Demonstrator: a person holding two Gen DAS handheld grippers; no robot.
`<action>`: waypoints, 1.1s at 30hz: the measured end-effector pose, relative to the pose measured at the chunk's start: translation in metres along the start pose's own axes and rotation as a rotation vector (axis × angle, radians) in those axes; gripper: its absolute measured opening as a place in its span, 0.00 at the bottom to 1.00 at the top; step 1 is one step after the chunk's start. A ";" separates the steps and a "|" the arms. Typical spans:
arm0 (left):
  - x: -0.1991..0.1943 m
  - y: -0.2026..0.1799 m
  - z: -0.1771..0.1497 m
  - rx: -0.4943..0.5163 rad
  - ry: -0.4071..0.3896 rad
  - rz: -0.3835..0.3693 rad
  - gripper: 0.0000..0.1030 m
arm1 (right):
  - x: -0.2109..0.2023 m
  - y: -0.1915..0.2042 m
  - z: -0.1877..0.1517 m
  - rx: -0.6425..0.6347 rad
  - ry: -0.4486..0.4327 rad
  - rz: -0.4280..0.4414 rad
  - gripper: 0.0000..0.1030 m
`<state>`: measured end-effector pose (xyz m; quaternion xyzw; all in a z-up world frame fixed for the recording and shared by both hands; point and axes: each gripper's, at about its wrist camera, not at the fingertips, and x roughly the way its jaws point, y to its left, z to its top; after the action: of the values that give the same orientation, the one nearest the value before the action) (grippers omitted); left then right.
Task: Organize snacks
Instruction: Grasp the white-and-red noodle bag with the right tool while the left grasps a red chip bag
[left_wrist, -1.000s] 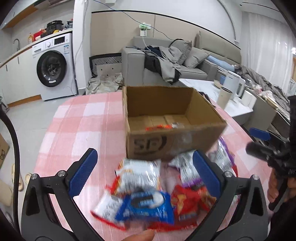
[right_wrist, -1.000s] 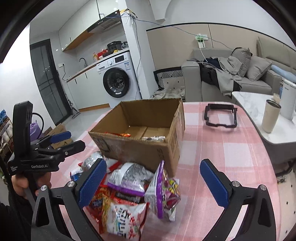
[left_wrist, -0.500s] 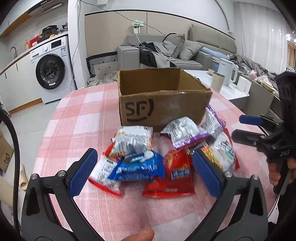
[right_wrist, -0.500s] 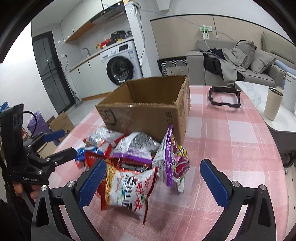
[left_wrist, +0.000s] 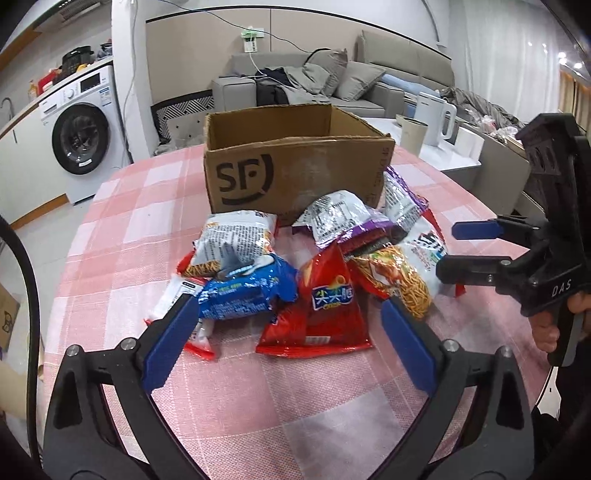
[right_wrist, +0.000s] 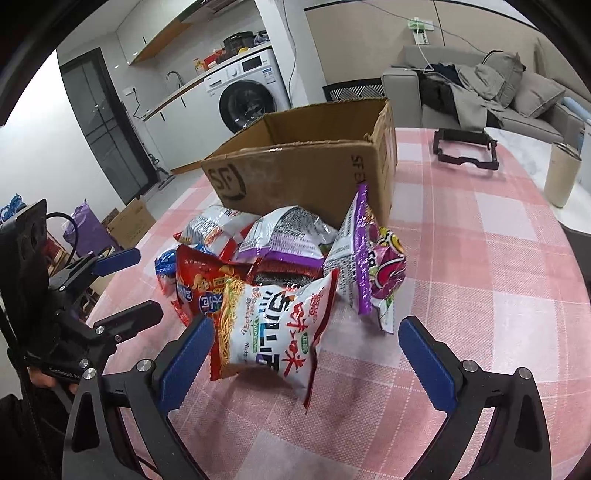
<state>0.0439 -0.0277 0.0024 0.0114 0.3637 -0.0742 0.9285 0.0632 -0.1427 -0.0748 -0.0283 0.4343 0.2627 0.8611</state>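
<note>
An open cardboard box (left_wrist: 295, 166) marked SF stands on the pink checked tablecloth (left_wrist: 258, 398); it also shows in the right wrist view (right_wrist: 306, 173). A pile of snack packs lies in front of it: a blue pack (left_wrist: 243, 291), a red chip bag (left_wrist: 325, 306), a white noodle pack (right_wrist: 273, 332), a purple bag (right_wrist: 373, 266). My left gripper (left_wrist: 291, 325) is open, low, just short of the blue and red packs. My right gripper (right_wrist: 306, 347) is open, its left finger beside the noodle pack.
A black frame-like object (right_wrist: 465, 147) lies on the table behind the box. A beige cup (right_wrist: 561, 177) stands on a side table at right. A sofa (left_wrist: 317, 88) and washing machine (left_wrist: 81, 136) are beyond the table.
Both grippers have dropped lower and drawn back toward the near side of the pile. The box interior is no longer visible. Both stay open.
</note>
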 end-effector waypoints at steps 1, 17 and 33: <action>0.002 0.000 -0.001 -0.001 0.006 -0.002 0.96 | 0.001 0.000 0.000 0.001 0.006 0.015 0.99; 0.033 0.003 -0.007 -0.058 0.079 -0.062 0.85 | 0.019 -0.003 -0.007 0.041 0.054 0.105 0.80; 0.050 0.001 -0.005 -0.047 0.141 -0.058 0.72 | 0.023 -0.003 -0.008 0.063 0.057 0.140 0.74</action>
<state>0.0768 -0.0325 -0.0350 -0.0158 0.4299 -0.0916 0.8981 0.0696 -0.1377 -0.0983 0.0217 0.4675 0.3074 0.8285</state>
